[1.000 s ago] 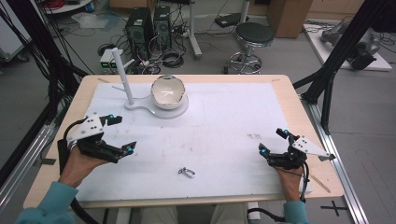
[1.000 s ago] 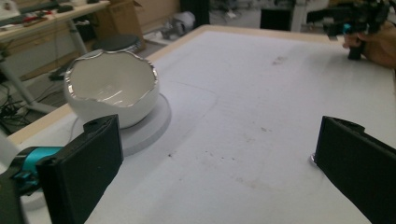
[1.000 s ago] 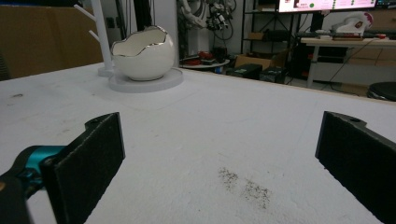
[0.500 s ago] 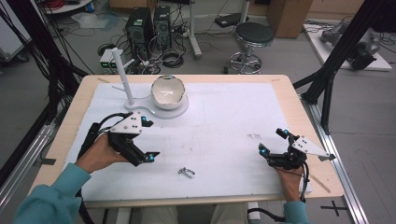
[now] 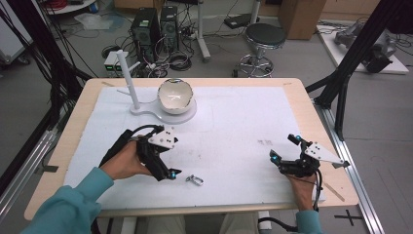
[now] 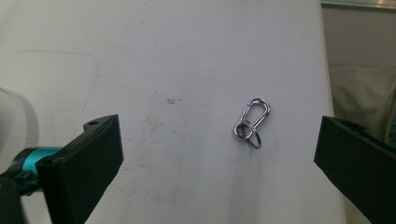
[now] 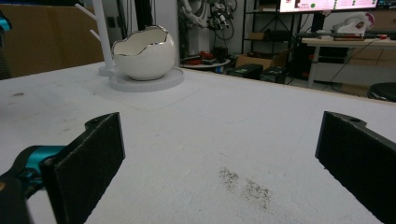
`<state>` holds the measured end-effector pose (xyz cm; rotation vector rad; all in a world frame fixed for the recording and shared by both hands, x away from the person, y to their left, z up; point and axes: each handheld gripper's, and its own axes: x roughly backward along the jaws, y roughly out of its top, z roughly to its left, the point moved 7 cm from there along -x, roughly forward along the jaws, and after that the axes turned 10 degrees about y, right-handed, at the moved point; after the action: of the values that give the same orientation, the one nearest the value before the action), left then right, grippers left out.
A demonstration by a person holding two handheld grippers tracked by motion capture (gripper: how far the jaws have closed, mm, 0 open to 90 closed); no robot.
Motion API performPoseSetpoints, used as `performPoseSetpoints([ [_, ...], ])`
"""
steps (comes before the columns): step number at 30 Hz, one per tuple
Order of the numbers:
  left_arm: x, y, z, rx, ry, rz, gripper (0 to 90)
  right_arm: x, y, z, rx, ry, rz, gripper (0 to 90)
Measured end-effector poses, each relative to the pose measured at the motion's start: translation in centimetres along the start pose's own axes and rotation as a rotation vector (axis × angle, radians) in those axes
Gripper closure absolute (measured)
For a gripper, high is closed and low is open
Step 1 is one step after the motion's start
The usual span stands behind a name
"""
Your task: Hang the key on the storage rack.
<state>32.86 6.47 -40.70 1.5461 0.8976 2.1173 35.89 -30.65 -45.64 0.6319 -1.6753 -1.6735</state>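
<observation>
A small silver snap clip with a ring [image 5: 194, 180] lies on the white mat [image 5: 234, 126] near the front edge. In the left gripper view the clip [image 6: 252, 122] sits on the mat ahead, between the two wide-apart jaws. My left gripper [image 5: 168, 163] is open and empty, just left of the clip and pointing at it. Over at the front right, my right gripper [image 5: 282, 147] rests low over the mat, open and empty, and it faces the bowl across the table. Its own view looks along the mat [image 7: 243, 140] between its spread jaws.
A white eggshell-shaped bowl [image 5: 175, 96] stands on a round white base at the back left, beside a white post with pegs [image 5: 128, 78]. Both appear far off in the right gripper view: bowl [image 7: 144, 51], post [image 7: 100, 32]. A faint dark smudge [image 5: 265, 143] marks the mat.
My left gripper has travelled from the left edge rightward and toward the front, ending next to the clip. The right gripper and the clip have stayed put.
</observation>
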Motion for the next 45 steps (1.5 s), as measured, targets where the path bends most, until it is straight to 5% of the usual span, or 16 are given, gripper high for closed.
performPoseSetpoints([
  [19, -4.5, -0.5, -2.5, -0.081, -0.071, 0.173, 3.1, 0.0, 0.0, 0.0, 0.002, 0.0, 0.0, 0.6],
  [35, -5.8, -1.2, -2.8, -0.072, -0.086, 0.26, 3.3, 0.0, 0.0, 0.0, -0.004, 0.002, -0.003, 0.6],
  [39, -6.1, -1.3, -2.6, -0.063, -0.062, 0.282, 19.9, 0.0, 0.0, 0.0, -0.004, 0.003, -0.004, 0.6],
  [45, -6.2, -1.3, -2.6, -0.054, -0.091, 0.287, 20.8, 0.0, 0.0, 0.0, -0.008, 0.002, -0.001, 0.6],
])
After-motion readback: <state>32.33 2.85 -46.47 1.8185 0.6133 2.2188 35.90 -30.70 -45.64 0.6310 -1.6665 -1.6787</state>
